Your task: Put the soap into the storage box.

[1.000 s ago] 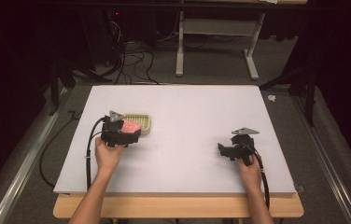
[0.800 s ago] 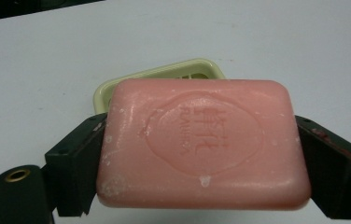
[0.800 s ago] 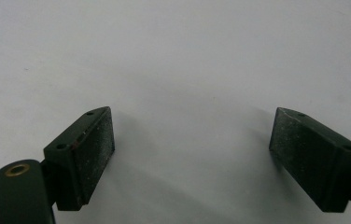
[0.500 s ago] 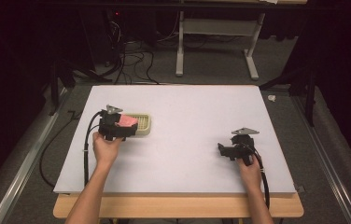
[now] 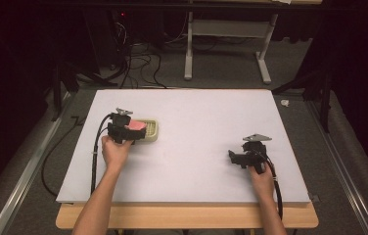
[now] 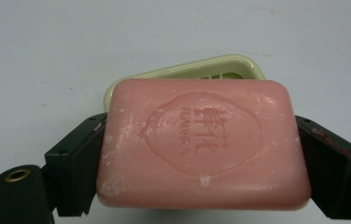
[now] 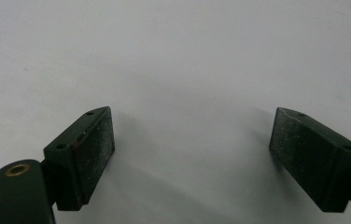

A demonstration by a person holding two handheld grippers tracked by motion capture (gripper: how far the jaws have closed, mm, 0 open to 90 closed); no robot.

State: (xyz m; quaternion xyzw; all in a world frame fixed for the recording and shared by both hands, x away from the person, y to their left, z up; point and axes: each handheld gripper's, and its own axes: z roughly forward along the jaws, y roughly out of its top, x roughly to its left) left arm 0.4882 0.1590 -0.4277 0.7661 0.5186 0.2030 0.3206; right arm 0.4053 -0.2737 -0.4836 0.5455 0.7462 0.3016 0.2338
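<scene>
A pink bar of soap [image 6: 204,142] with an embossed stamp is clamped by its two short ends between the jaws of my left gripper [image 6: 201,154]. Just beyond it a cream slotted soap dish [image 6: 220,72] lies on the white table. From above, the left gripper [image 5: 135,131] holds the soap [image 5: 135,126] over the near left part of the dish [image 5: 151,131]. My right gripper [image 5: 232,155] rests at the table's right side, jaws pointing left. Its two black pads [image 7: 94,140] stand wide apart over bare tabletop with nothing between them.
The white table board [image 5: 196,112] spans most of the high view, its wooden front edge [image 5: 187,218] near the person. Each gripper trails a black cable [image 5: 94,156]. Cables and a metal stand [image 5: 189,44] sit on the dark floor behind.
My left hand carried the soap toward the back of the table and slightly left, bringing it over the dish. The right hand stayed where it was.
</scene>
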